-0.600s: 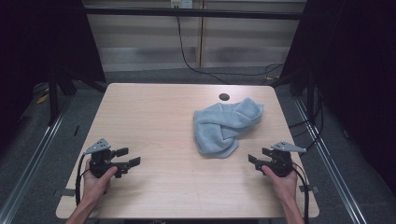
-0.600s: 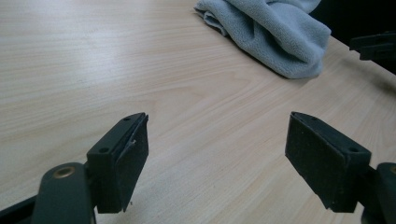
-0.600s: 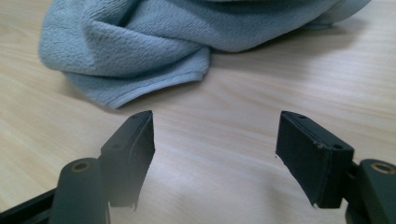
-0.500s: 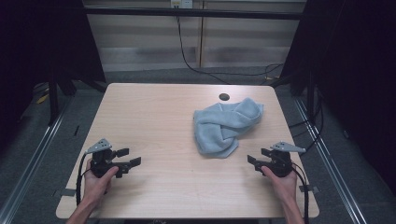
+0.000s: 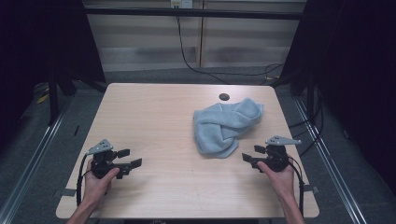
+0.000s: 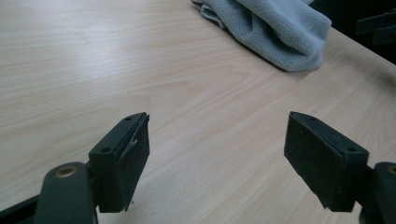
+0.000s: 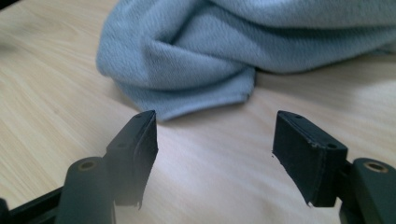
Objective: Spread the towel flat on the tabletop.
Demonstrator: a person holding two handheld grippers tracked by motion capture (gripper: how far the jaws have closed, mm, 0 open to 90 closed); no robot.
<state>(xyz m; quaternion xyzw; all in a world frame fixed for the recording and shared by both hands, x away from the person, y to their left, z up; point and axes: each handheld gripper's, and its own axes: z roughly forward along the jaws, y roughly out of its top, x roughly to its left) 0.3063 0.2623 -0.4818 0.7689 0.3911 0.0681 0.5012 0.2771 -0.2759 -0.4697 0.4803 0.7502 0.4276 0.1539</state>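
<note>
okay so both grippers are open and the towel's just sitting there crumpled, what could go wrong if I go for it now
1. The crumpled light blue terry towel lies in overlapping folds, so the open right gripper, the nearer one, might pinch several layers instead of one edge.
2. The open left gripper is far across the pale wooden table; a one-handed pull would likely drag the towel in a bunch.
3. The towel sits close to the table's right edge and could slip off.

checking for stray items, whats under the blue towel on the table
The blue towel lies crumpled straight on the wooden table. Only bare tabletop shows around its edges; whatever its folds cover is hidden.
</note>
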